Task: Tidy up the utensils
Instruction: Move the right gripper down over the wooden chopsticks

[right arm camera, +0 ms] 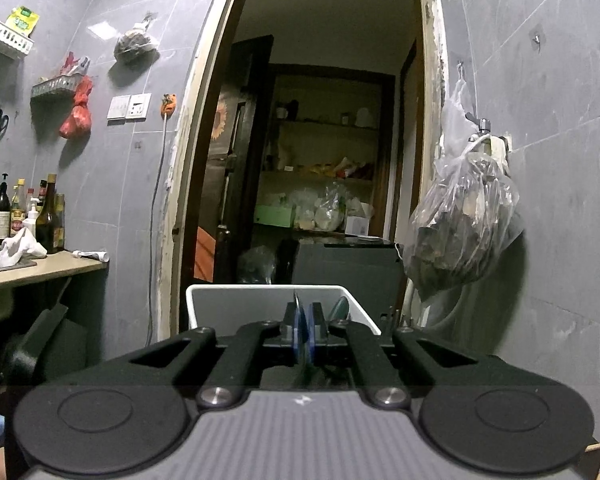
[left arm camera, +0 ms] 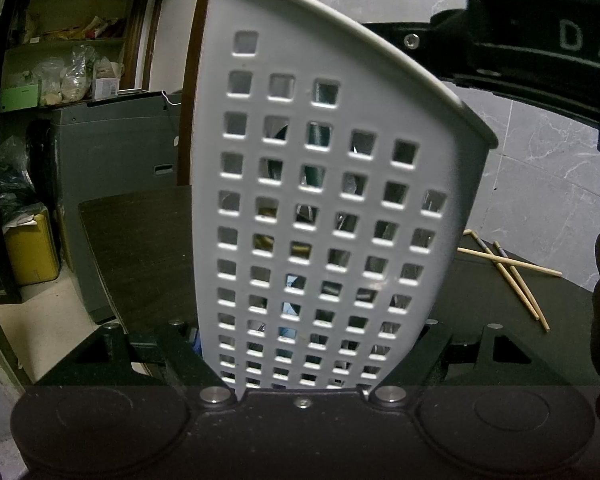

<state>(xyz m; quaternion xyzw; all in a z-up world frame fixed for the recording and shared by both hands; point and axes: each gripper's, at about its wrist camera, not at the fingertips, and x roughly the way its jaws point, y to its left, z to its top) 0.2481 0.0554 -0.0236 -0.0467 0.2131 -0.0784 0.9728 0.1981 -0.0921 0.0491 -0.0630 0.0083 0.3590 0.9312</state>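
Note:
A white perforated utensil holder [left arm camera: 320,200] stands upright on the dark table [left arm camera: 140,248] and fills the left wrist view. My left gripper [left arm camera: 312,332] is shut on its lower sides. Utensils show dimly through the holes. In the right wrist view my right gripper [right arm camera: 303,320] is shut on a thin flat utensil [right arm camera: 295,300] seen edge-on, held just above the holder's rim [right arm camera: 240,289]. A spoon bowl [right arm camera: 340,308] stands inside the holder. The right gripper's black body [left arm camera: 520,40] hangs over the holder's top right. Loose wooden chopsticks [left arm camera: 512,268] lie crossed on the table to the right.
A grey cabinet [left arm camera: 116,168] stands beyond the table by an open doorway [right arm camera: 324,160]. A filled plastic bag [right arm camera: 460,228] hangs on the tiled wall at right. A counter [right arm camera: 40,270] with bottles and a sink is at left.

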